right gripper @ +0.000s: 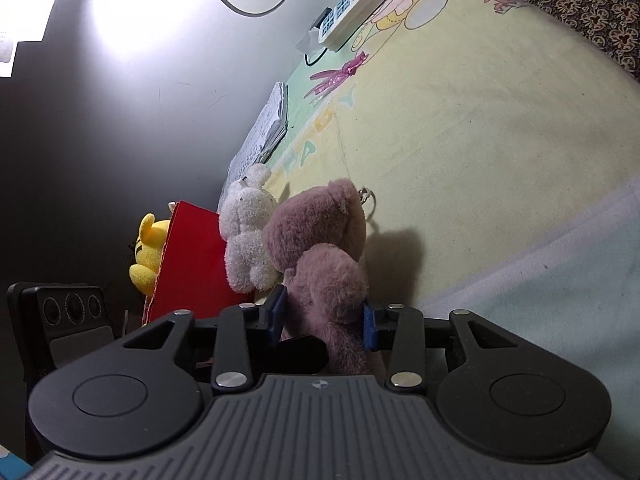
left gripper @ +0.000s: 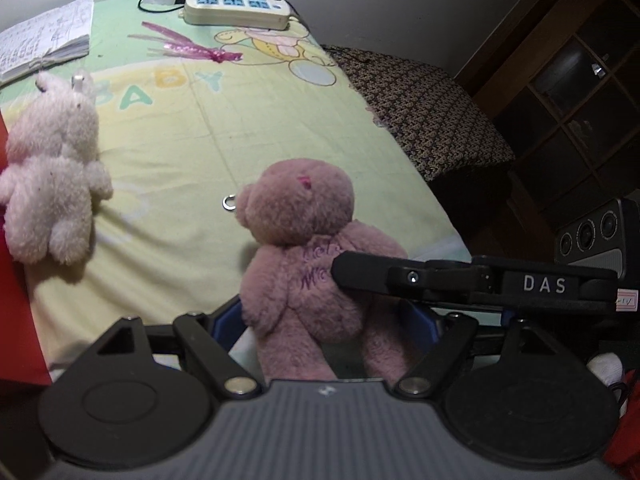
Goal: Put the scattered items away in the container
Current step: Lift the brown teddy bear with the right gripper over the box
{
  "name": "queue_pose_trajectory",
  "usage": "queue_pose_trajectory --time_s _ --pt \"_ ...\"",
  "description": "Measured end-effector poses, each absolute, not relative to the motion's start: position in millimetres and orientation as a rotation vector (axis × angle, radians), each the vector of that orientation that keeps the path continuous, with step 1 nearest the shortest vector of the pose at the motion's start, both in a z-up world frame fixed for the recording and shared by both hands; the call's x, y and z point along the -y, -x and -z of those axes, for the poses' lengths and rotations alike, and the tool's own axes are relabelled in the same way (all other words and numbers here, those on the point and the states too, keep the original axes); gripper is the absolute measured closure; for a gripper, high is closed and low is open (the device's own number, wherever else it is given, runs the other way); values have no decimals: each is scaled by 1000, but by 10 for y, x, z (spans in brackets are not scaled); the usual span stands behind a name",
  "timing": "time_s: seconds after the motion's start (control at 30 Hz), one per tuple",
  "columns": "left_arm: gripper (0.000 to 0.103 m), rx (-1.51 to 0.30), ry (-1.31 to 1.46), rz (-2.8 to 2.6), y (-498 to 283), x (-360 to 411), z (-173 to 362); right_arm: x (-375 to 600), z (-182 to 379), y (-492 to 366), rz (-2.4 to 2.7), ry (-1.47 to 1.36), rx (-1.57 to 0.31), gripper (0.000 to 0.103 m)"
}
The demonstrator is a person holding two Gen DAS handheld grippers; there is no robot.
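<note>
Centrally, low in both views, the pink teddy bear [left gripper: 304, 248] stands on the baby-print blanket [left gripper: 248, 128], with the left gripper [left gripper: 324, 320] and right gripper [right gripper: 325, 318] each clamped on its lower body. A white plush bear [right gripper: 248, 232] leans against the red container [right gripper: 192, 260] at left, a yellow plush [right gripper: 148, 252] behind it.

Dim room, wall glare, fisheye warping.

"BABY" on blanket [left gripper: 248, 120]; "DAS" on right claw [left gripper: 544, 284].
</note>
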State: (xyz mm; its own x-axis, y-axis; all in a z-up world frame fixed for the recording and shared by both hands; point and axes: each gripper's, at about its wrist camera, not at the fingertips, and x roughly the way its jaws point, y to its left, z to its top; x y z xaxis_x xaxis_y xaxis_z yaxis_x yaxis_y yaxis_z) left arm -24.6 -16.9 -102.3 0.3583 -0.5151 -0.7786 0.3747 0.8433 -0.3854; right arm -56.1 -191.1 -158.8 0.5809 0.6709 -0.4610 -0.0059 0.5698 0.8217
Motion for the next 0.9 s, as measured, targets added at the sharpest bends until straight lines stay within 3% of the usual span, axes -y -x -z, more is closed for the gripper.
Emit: queue_pose_trajectory --time_s 0.23,0.5,0.9 --pt "21 -904 129 618 516 -148 503 1662 1120 765 -468 -860 -726 63" --pt "20 -729 156 562 841 -1016 -40 953 597 814 -569 -781 -588 63" --pt "15 -609 229 398 1045 -2386 -228 -373 210 541 -749 -653 -529 65"
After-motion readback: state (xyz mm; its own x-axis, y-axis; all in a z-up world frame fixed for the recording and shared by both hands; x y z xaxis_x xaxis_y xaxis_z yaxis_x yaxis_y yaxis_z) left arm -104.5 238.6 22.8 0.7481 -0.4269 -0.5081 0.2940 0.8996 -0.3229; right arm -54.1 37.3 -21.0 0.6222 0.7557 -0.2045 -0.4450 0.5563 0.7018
